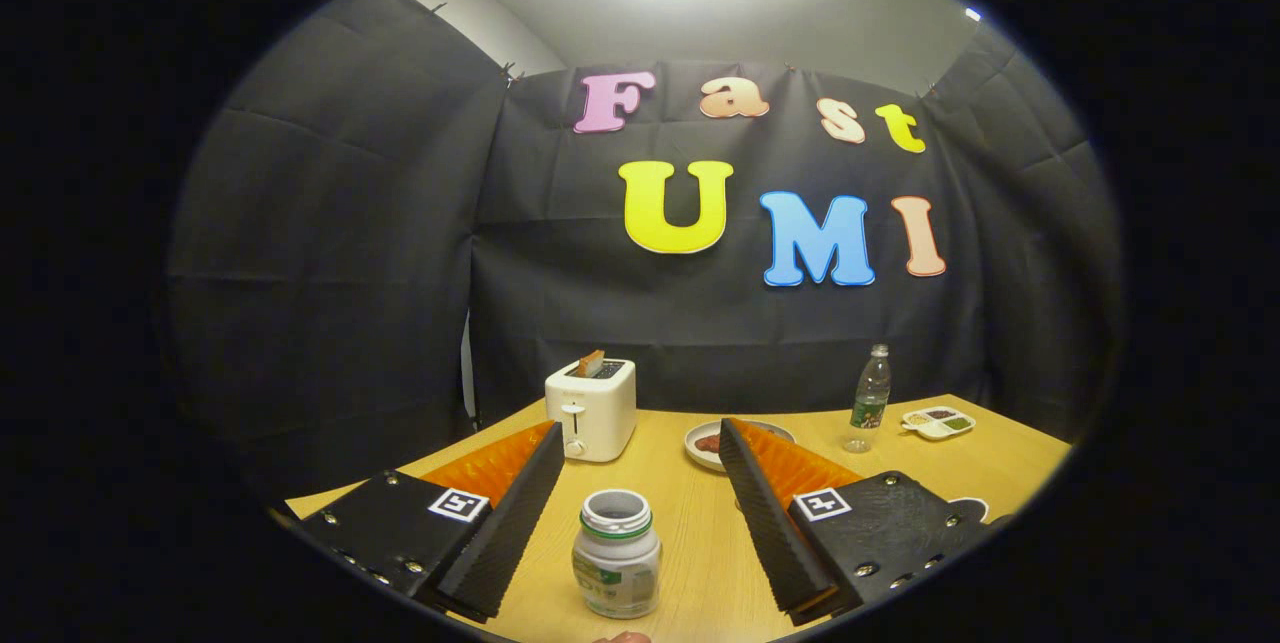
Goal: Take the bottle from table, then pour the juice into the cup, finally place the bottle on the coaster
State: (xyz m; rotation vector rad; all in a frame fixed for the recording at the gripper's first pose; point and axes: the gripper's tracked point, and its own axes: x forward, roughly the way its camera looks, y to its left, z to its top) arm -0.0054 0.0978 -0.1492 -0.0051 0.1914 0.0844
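A small white bottle (616,553) with a green band under its open mouth stands upright on the wooden table (690,523). It sits between my two fingers, well back from their tips and touching neither one. My gripper (640,431) is open, its black ribbed pads spread wide on either side of the bottle. A dark round thing with a pale rim (968,507) peeks out from behind the right finger; I cannot tell what it is.
Beyond the fingertips stand a white toaster (591,408) with a slice sticking out, a plate (705,445) with food, a clear water bottle (869,398) and a small divided dish (938,421). Black cloth walls close off the table's far side.
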